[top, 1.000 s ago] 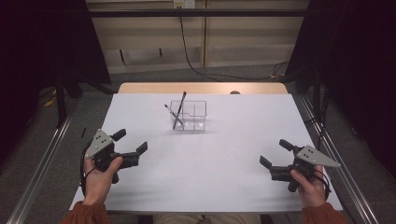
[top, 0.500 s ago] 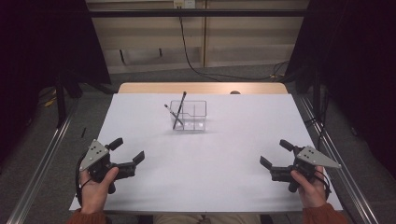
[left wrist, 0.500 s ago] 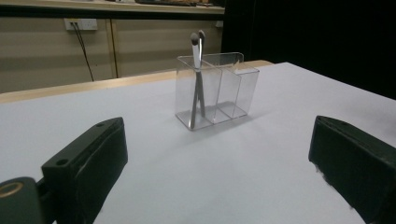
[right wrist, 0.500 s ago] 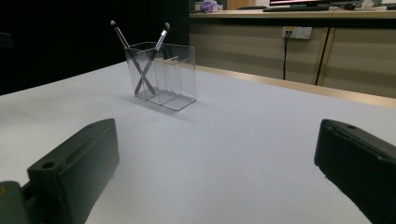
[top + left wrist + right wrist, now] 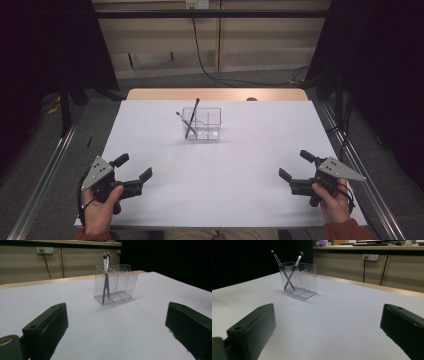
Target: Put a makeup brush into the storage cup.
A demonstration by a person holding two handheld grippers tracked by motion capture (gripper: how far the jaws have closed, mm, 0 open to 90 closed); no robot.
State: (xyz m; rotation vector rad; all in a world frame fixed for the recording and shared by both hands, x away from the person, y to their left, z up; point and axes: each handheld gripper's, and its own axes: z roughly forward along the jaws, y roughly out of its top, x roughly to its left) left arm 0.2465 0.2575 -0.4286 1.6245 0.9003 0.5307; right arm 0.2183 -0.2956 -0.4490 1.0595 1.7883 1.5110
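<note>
White table [image 5: 250, 165], beige panelled wall [image 5: 260, 45], grey floor [image 5: 45, 145], dark curtains [image 5: 380, 60]

A clear three-compartment holder [image 5: 202, 123] stands upright mid-table, two brushes [image 5: 190, 120] crossed (heads up) in its end compartment.

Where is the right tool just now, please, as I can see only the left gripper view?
Observer: The right tool is near the right front corner of the table, jaws open, holding nothing.
Operator: Thank you. Do the brushes stand side by side in the holder?
Observer: No. The right gripper view shows them crossed like an X.
Operator: Which compartment are they in?
Observer: In the high view, the leftmost one.
</note>
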